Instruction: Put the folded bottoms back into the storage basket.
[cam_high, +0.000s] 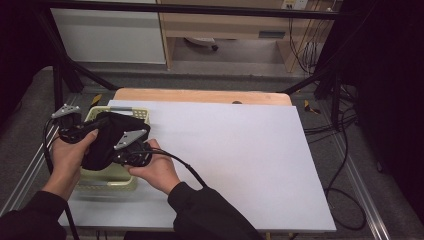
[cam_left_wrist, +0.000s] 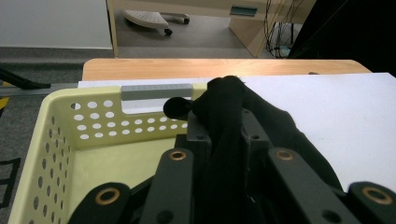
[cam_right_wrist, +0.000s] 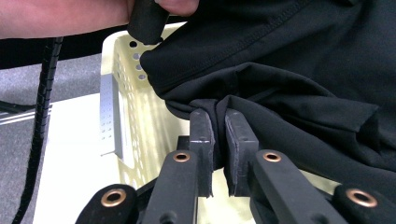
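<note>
A black garment (cam_high: 107, 137) hangs bunched over a pale yellow perforated basket (cam_high: 107, 176) at the table's left side. My left gripper (cam_high: 102, 121) is shut on a fold of the cloth; the left gripper view has the black garment (cam_left_wrist: 233, 116) pinched between its jaws above the basket (cam_left_wrist: 70, 140). My right gripper (cam_high: 125, 150) is shut on another fold, and the right gripper view has the garment (cam_right_wrist: 289, 70) clamped between its pads (cam_right_wrist: 201, 133) over the basket (cam_right_wrist: 135, 116).
A white sheet (cam_high: 235, 160) covers the table, with a wooden strip (cam_high: 200, 95) at the far edge. Black frame posts and cables (cam_high: 345, 165) stand to the right. A wooden cabinet (cam_high: 225, 25) sits beyond the table.
</note>
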